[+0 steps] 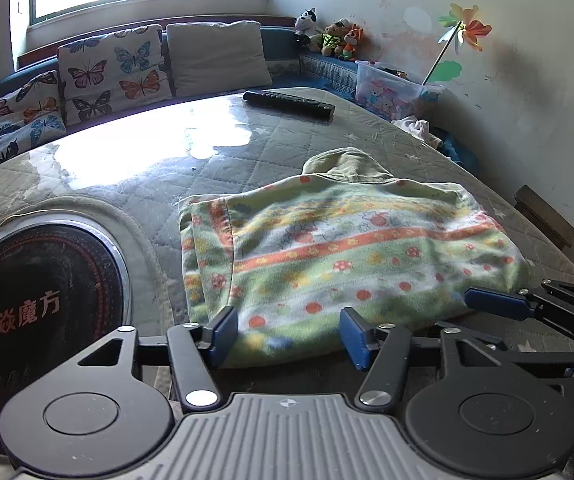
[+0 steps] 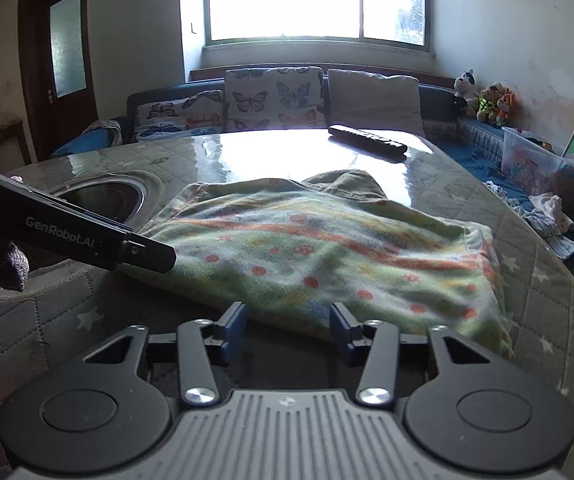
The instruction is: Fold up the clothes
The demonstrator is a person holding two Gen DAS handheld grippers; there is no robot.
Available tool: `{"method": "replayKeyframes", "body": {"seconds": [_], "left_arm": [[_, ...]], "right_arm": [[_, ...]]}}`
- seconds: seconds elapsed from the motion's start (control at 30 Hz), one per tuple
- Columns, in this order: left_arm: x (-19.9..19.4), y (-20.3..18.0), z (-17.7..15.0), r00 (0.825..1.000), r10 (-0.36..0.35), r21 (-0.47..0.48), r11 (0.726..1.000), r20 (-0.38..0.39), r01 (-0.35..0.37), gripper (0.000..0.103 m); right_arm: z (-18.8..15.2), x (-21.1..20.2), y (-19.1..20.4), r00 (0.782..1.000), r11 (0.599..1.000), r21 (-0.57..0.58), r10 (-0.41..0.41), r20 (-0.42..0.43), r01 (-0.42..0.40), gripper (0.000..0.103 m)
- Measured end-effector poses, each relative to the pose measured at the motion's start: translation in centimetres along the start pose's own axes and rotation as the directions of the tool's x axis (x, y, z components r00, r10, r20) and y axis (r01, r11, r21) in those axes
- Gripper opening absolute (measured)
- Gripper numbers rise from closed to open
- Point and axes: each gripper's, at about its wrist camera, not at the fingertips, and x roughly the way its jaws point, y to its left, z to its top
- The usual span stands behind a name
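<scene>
Jaws of the left gripper (image 1: pixel 289 336) stand apart, with the near hem of the folded garment (image 1: pixel 347 248) lying between the blue pads, which do not press on it. Jaws of the right gripper (image 2: pixel 289 326) are likewise parted, their tips just at the garment's near edge, holding nothing. In the left wrist view the right gripper shows at the right edge, one blue pad touching or just beside the garment's near right corner; which of the two cannot be told. In the right wrist view the left gripper reaches in from the left, its dark finger lying against the garment's left edge. A green, white and orange patterned piece with a plain green hood at its far end, the garment lies folded flat on the quilted cover of the desk (image 1: pixel 135 184). Just left of it a round black heater plate (image 1: pixel 39 312) is set into the desk. A black remote control (image 1: pixel 289 105) lies at the far side, well apart from the garment. Butterfly cushions (image 1: pixel 107 72) line the sofa beyond, below the window (image 2: pixel 315 0). Soft toys (image 1: pixel 329 38) sit in the far right corner near a clear plastic box (image 1: pixel 395 90) and a pinwheel (image 1: pixel 465 30).
</scene>
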Motion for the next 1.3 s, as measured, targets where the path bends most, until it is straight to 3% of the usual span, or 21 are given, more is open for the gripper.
{"method": "replayKeyframes", "body": {"seconds": [0.13, 0.27, 0.43, 0.53, 0.83, 1.3], "left_arm": [[-0.7, -0.3, -0.6, 1.0, 0.007, 0.01, 1.0, 0.013, -0.007, 0.078], [-1.1, -0.3, -1.3, 1.0, 0.011, 0.004, 1.0, 0.013, -0.011, 0.086], [-1.6, 0.3, -2.2, 1.0, 0.019, -0.015, 1.0, 0.017, -0.019, 0.096], [-1.9, 0.6, -2.7, 0.999, 0.028, -0.017, 0.999, 0.028, -0.028, 0.102], [-2.6, 1.3, -3.3, 0.998, 0.027, -0.039, 0.999, 0.048, -0.025, 0.103], [-3.1, 1.0, -4.2, 0.999, 0.031, -0.045, 0.999, 0.027, -0.03, 0.103]], "right_arm": [[-0.6, -0.3, 0.1, 1.0, 1.0, 0.028, -0.012, -0.009, 0.012, 0.059], [-1.1, -0.4, 0.1, 0.999, 0.998, 0.048, -0.032, -0.02, 0.032, 0.079], [-1.4, -0.7, 0.2, 0.998, 0.996, 0.068, -0.055, -0.023, 0.056, 0.085], [-1.5, -0.8, 0.2, 0.997, 0.994, 0.083, -0.069, -0.02, 0.071, 0.094], [-1.8, -1.0, 0.5, 0.995, 0.989, 0.102, -0.102, -0.019, 0.104, 0.103], [-1.8, -1.5, 0.7, 0.991, 0.982, 0.139, -0.131, -0.016, 0.132, 0.103]]}}
